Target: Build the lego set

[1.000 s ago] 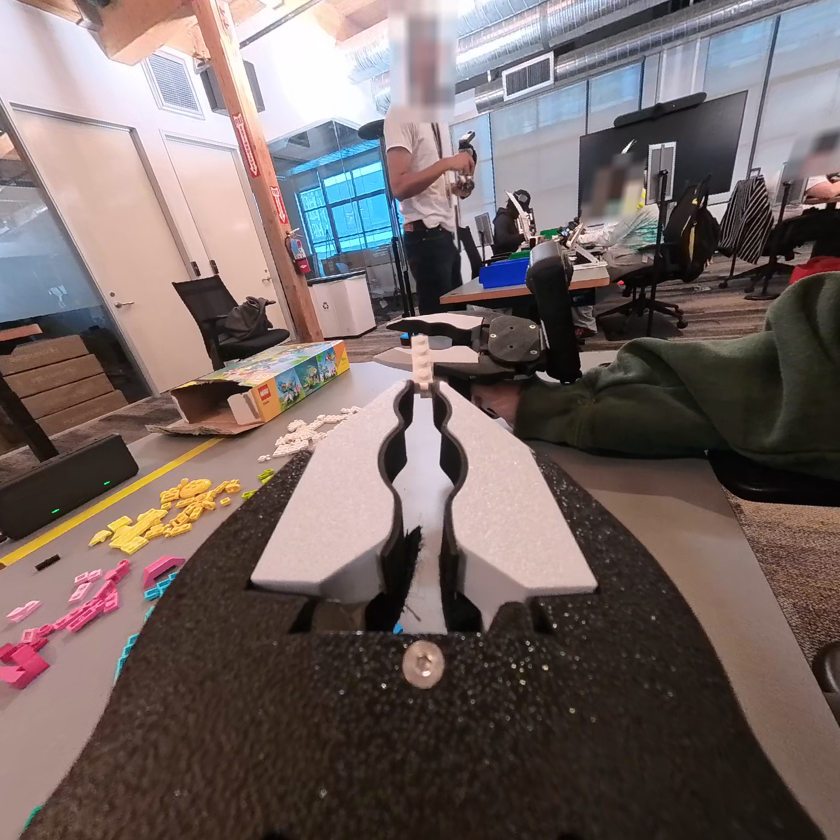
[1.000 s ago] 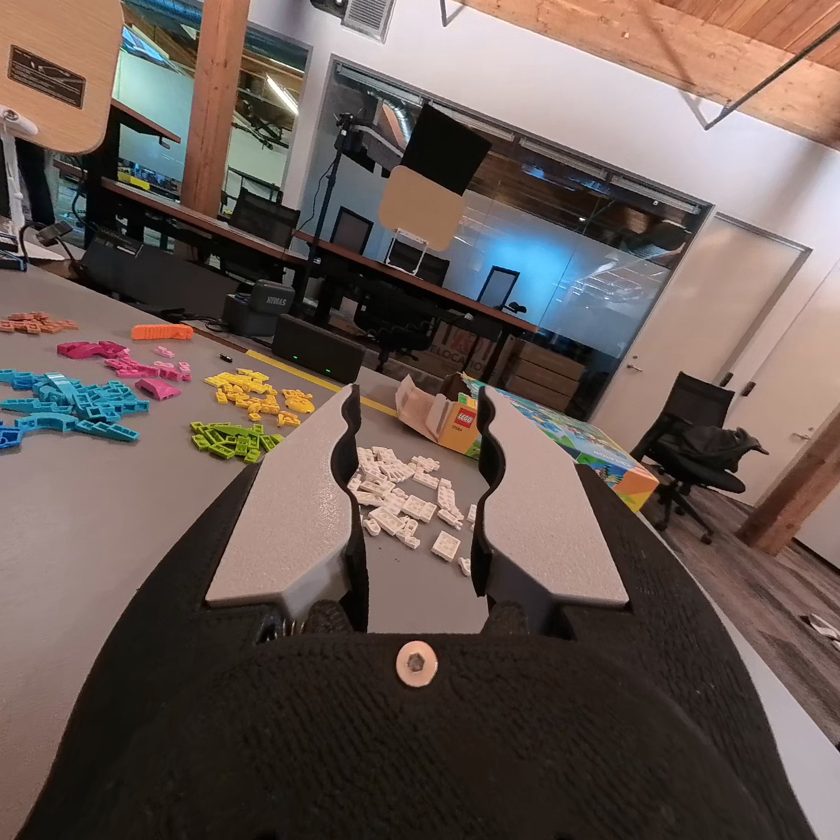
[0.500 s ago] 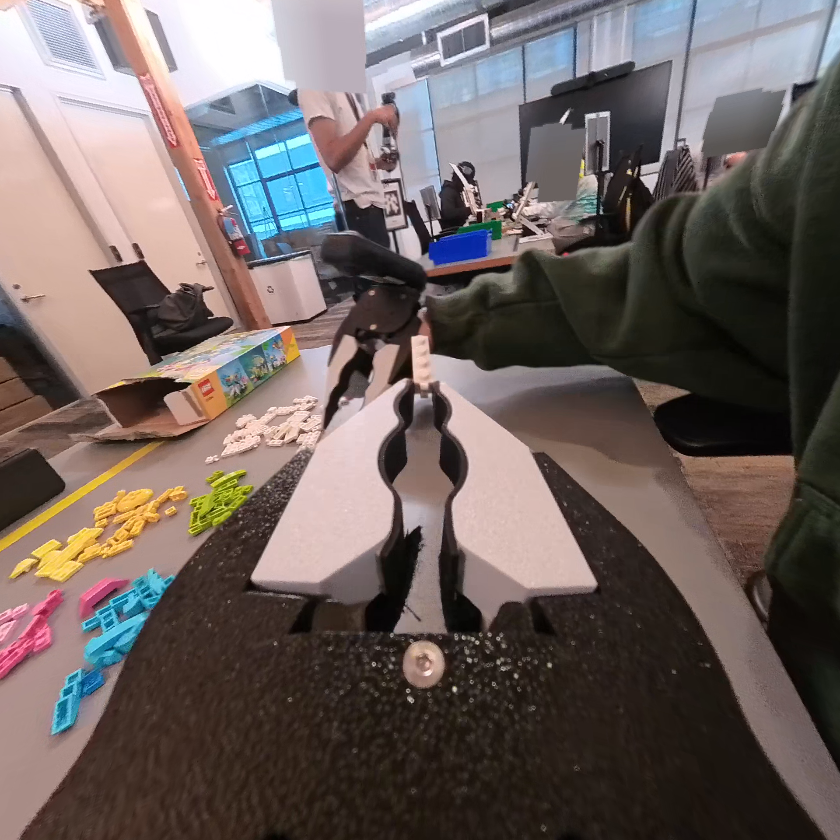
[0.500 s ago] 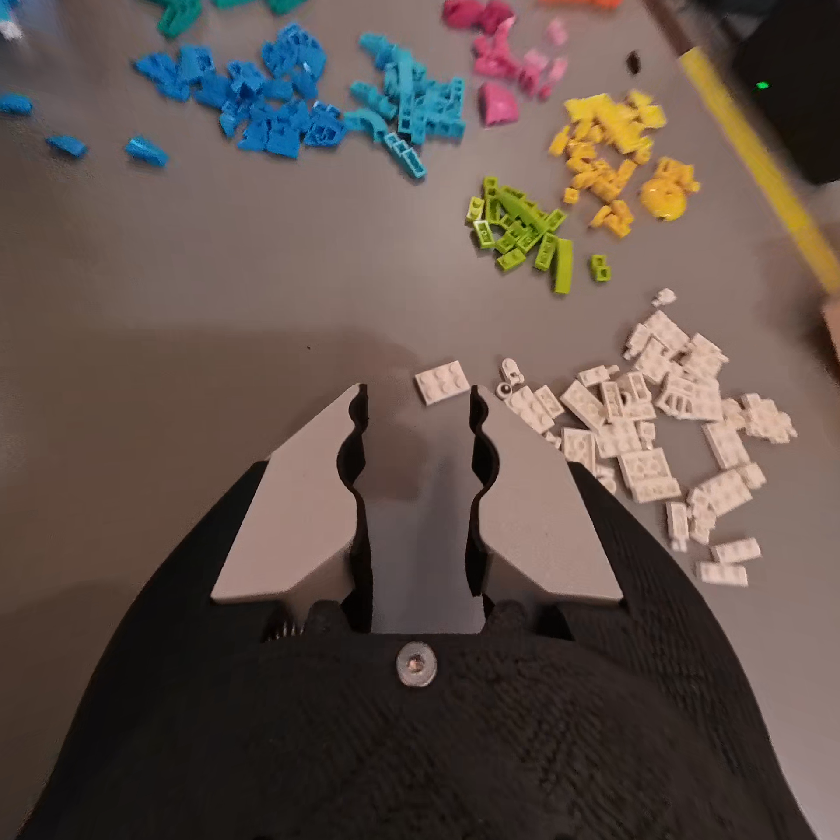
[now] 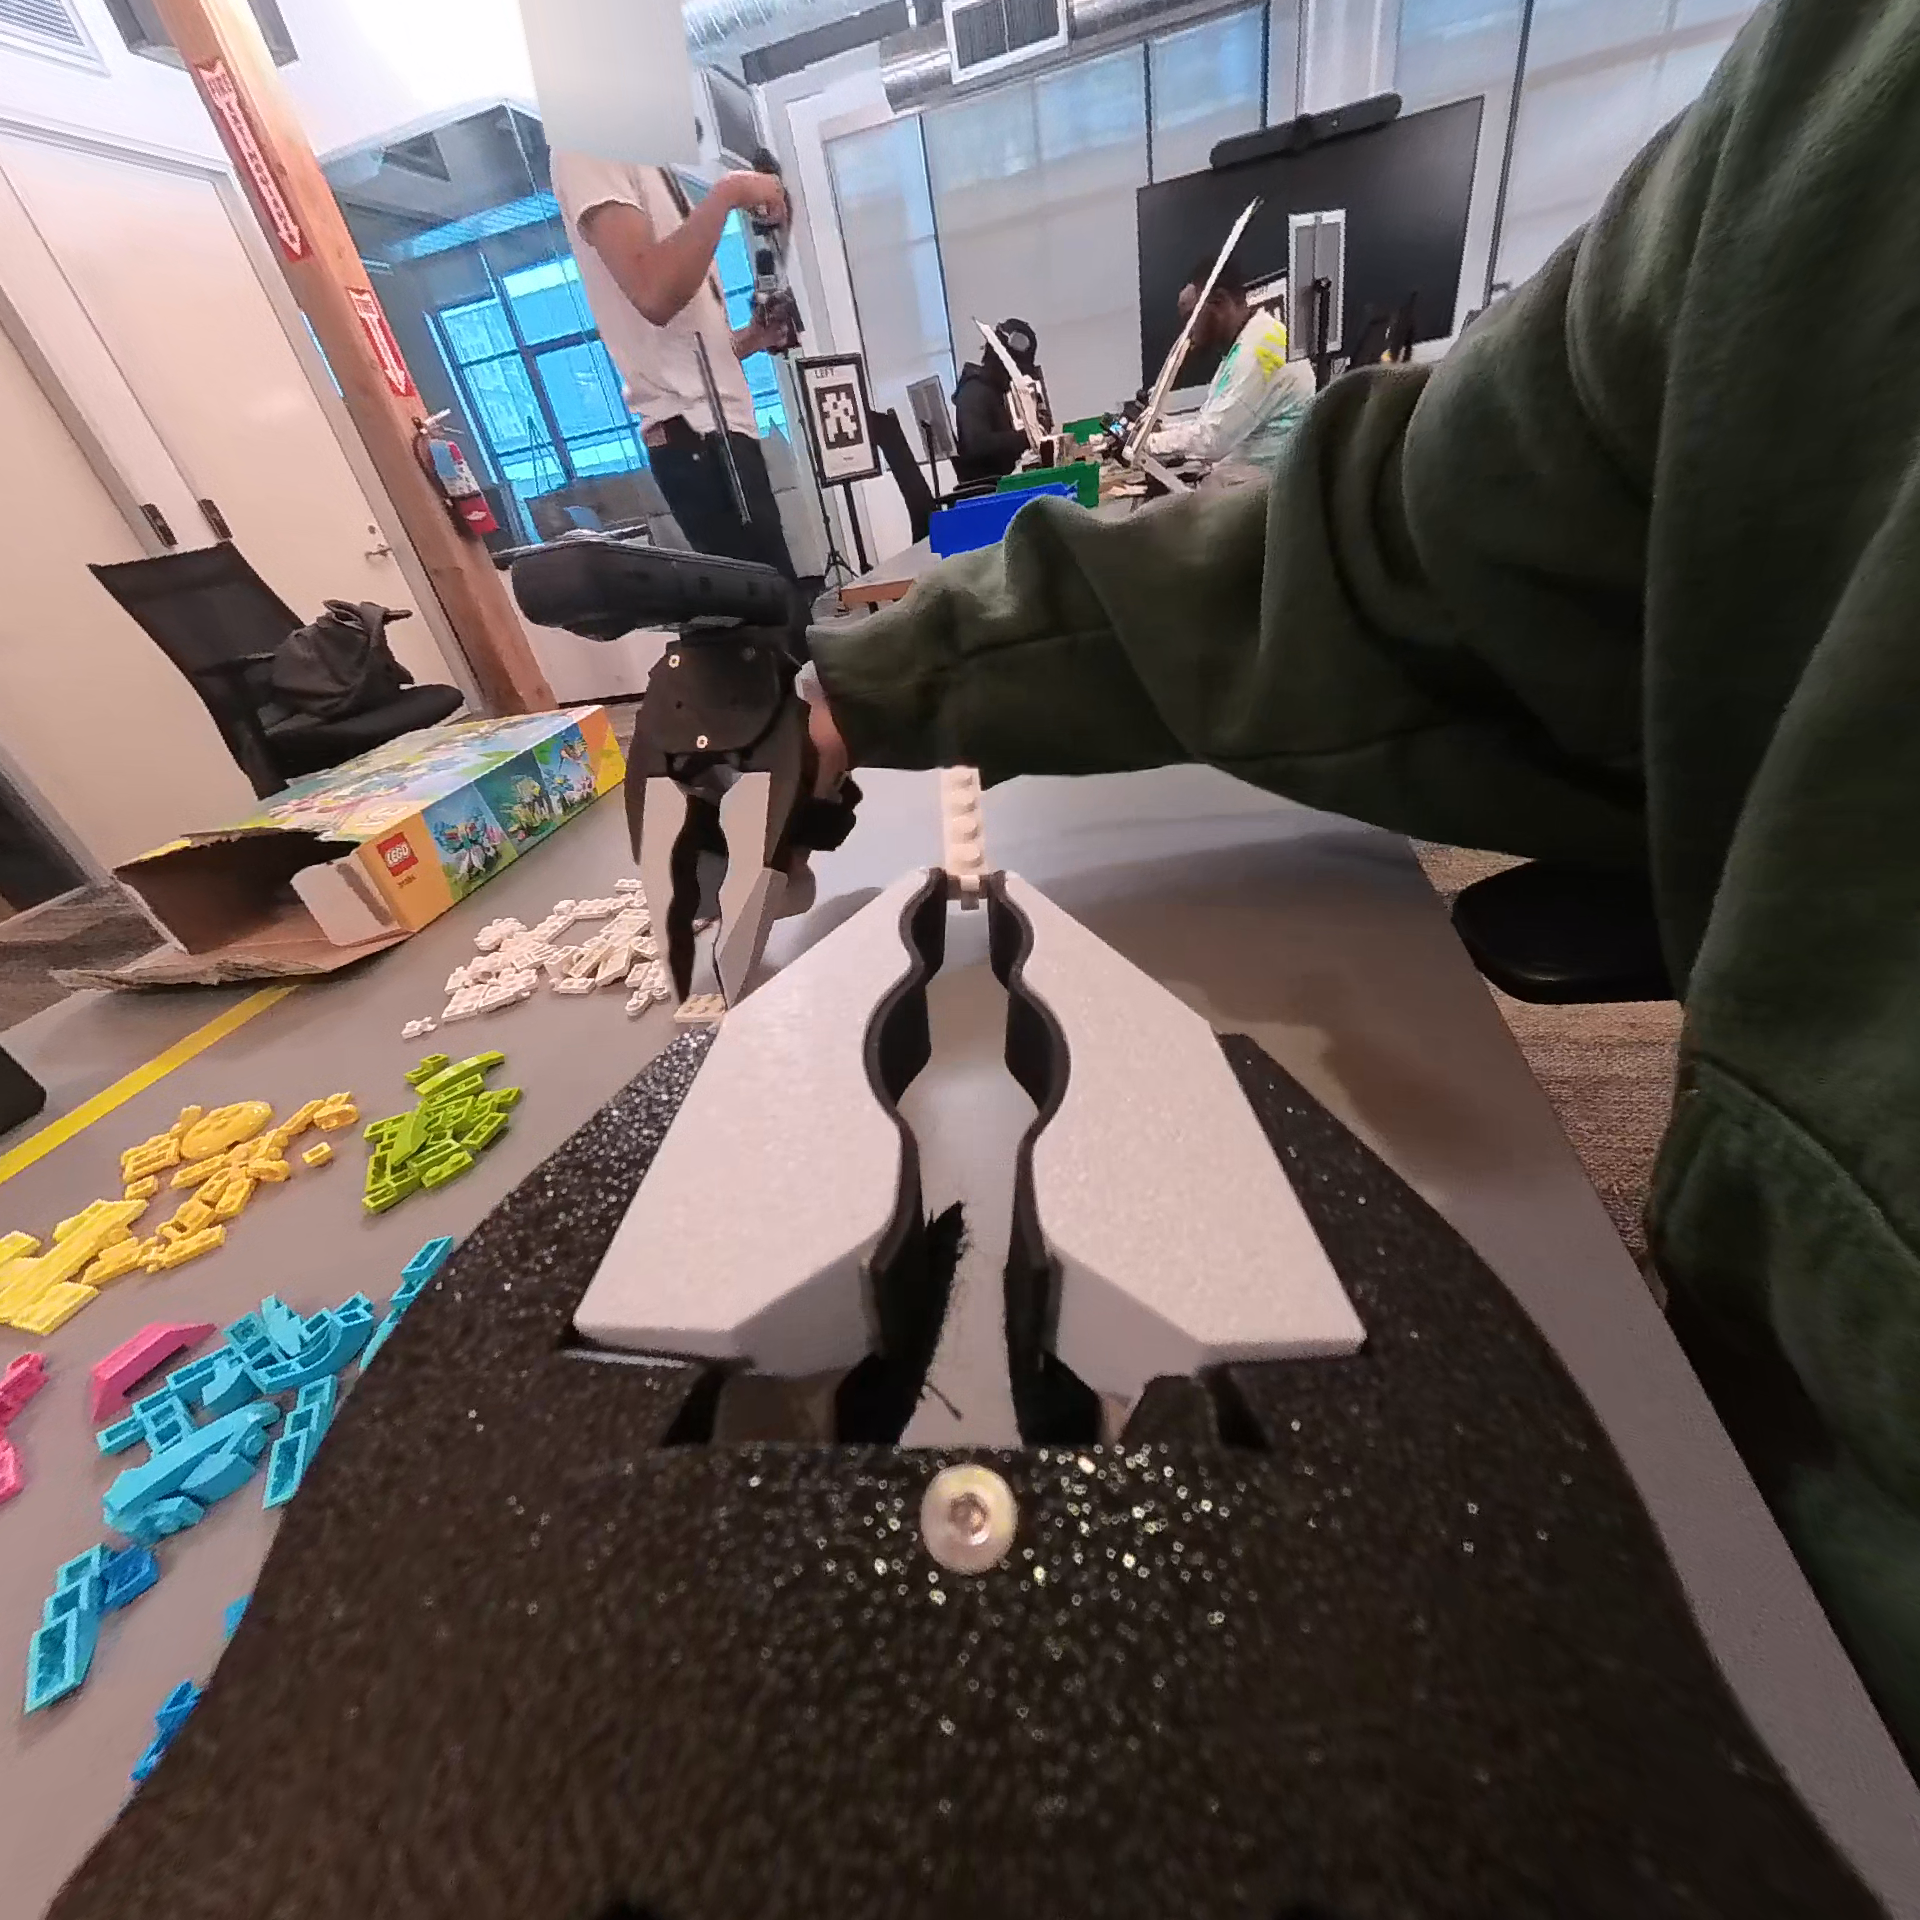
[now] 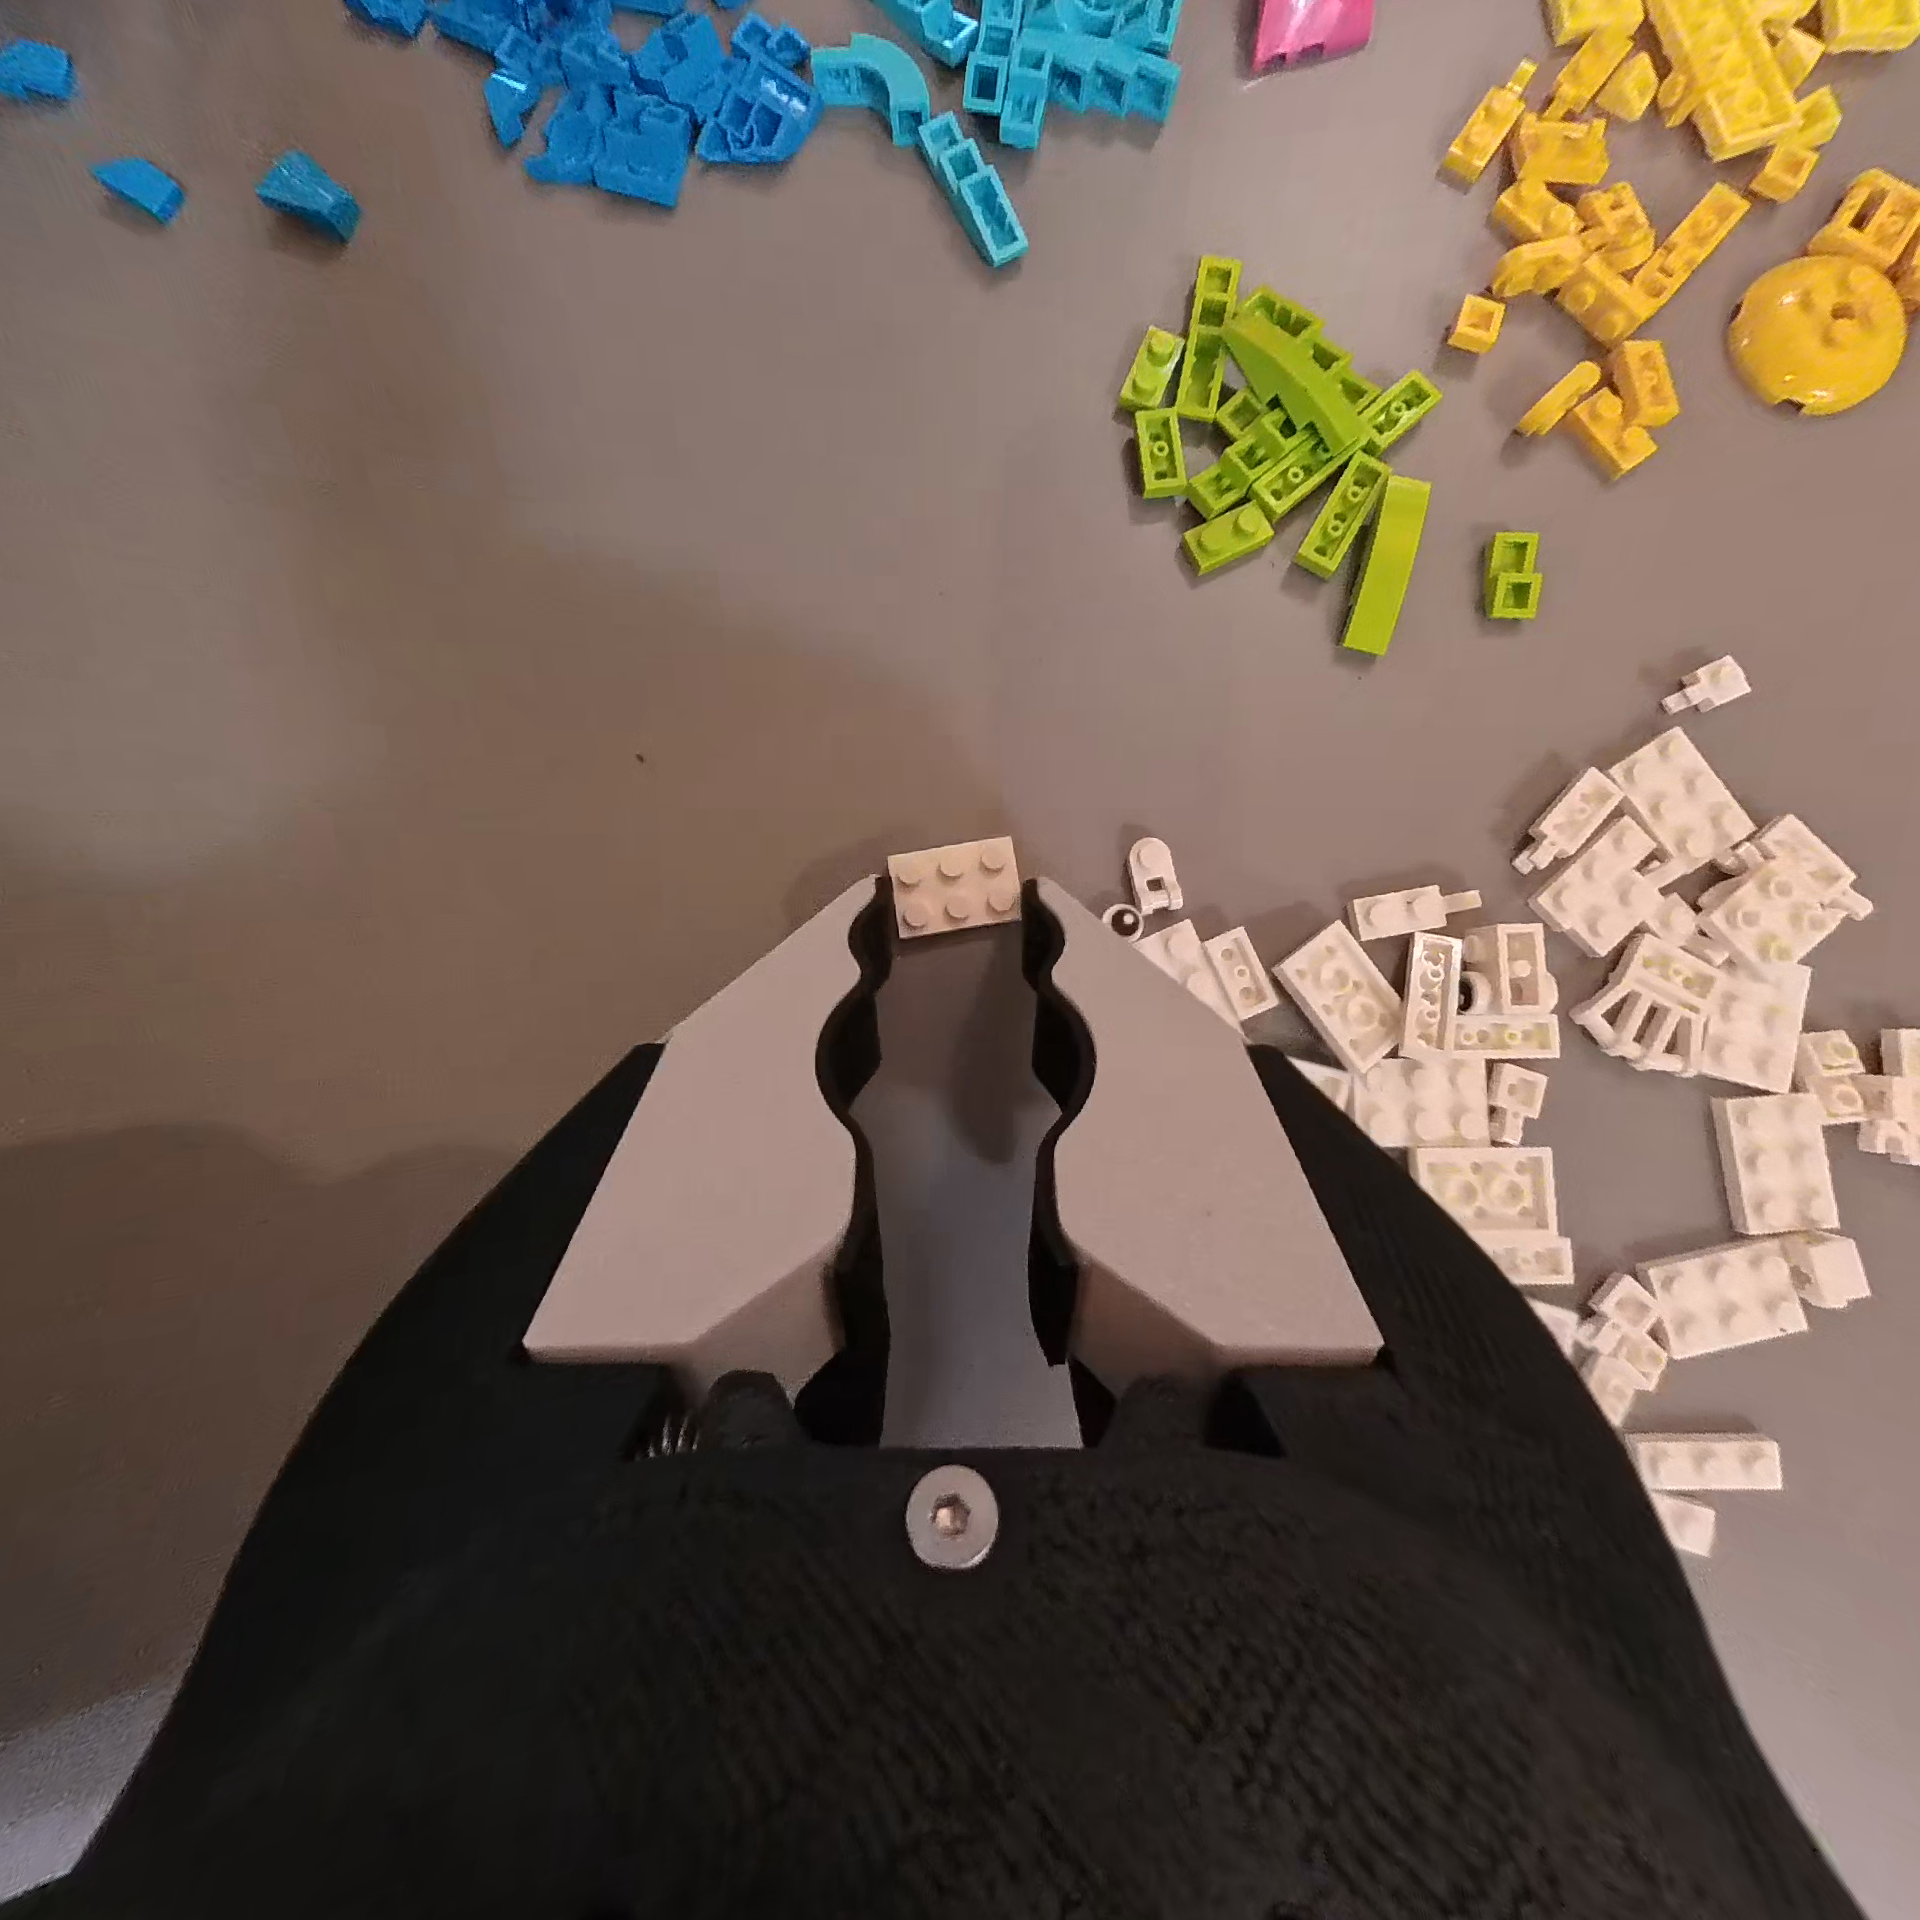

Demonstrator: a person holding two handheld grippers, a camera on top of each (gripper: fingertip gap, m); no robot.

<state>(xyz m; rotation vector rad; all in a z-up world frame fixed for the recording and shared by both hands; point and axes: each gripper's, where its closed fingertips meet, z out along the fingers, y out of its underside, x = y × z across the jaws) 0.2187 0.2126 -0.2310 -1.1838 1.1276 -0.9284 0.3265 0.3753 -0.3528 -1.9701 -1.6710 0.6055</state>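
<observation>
Early days: the left gripper (image 5: 966, 883) pinches an upright white strip (image 5: 961, 831). The right gripper (image 6: 956, 894) has its jaws closing narrowly around a white plate (image 6: 954, 886) on the surface (image 6: 520, 623); sorted piles (image 6: 1278, 436) remain unbuilt.

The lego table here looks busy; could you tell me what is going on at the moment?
A person in a green sleeve is building a lego set with a handheld claw in each hand. The left claw is shut on a narrow white studded plate, held upright above the grey table. The right claw points down at the table, its tips on either side of a white 2x3 plate beside the white pile; whether it grips yet is unclear.
</observation>
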